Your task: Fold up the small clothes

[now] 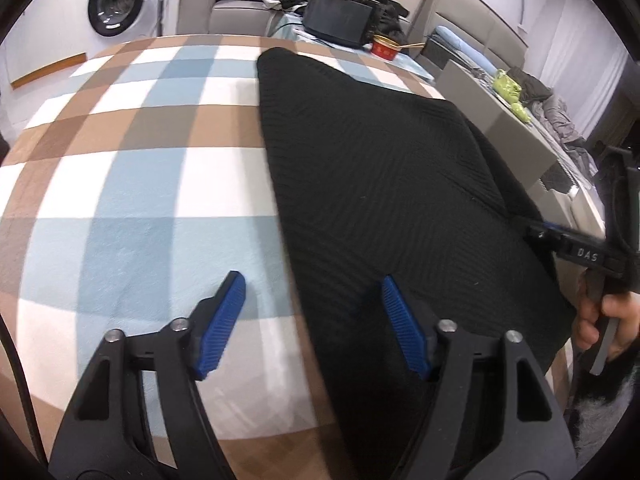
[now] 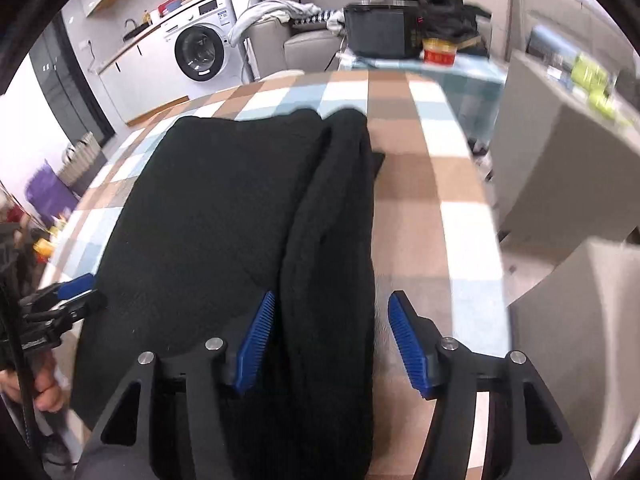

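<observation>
Right wrist view: the right hand-held gripper [image 2: 332, 336] stands half-open astride the folded-over edge of the black garment [image 2: 224, 208], apparently gripping nothing. The left hand-held gripper [image 1: 312, 320], also half-open and empty, straddles the garment's other edge on the table [image 1: 120, 168]. Next, probably pinch both near corners and fold across.

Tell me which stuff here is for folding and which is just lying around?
For the folding: black knit top; checked cloth under it; left tool; right tool.

Just lying around: washing machine; red tub; black box; sofa.
</observation>
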Demonstrator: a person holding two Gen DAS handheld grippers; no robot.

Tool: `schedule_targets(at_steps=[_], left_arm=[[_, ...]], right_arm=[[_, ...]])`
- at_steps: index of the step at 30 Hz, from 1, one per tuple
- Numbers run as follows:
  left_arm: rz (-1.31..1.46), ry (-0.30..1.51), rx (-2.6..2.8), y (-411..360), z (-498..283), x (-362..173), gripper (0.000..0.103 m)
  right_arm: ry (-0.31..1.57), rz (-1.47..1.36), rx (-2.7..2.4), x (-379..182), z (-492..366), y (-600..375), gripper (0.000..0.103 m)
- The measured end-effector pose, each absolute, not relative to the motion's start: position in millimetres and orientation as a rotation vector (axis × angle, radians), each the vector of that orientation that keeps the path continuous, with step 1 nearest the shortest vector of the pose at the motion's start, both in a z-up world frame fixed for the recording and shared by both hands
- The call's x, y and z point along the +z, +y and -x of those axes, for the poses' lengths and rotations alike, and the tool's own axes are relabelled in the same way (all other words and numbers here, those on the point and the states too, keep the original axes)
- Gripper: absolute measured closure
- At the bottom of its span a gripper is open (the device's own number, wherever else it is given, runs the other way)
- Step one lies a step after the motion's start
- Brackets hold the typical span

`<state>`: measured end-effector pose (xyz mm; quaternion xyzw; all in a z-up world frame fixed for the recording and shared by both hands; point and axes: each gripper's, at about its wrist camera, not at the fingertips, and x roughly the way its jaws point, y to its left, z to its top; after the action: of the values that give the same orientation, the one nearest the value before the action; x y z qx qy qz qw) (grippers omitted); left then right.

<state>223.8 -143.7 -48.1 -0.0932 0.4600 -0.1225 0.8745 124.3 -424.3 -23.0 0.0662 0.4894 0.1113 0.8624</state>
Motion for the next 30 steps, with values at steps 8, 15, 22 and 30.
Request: schedule_targets(at_steps=[8, 15, 22, 30], left_arm=[[0.179, 0.939, -0.269, -148, -229, -48, 0.080], [0.186, 0.919, -0.163, -107, -229, -43, 0.080], [0.196, 0.909, -0.068, -52, -229, -43, 0.080], [0.144, 0.887, -0.088, -42, -204, -33, 0.079]], right_arm=[[1.044, -0.250, 0.342, -30, -128, -418, 0.082], [1.038, -0.235, 0.392, -29, -136, -375, 0.083], [1.065, -0.224, 0.466, -28, -156, -317, 0.083], [1.071, -0.223, 0.369, -25, -130, -352, 0.080]])
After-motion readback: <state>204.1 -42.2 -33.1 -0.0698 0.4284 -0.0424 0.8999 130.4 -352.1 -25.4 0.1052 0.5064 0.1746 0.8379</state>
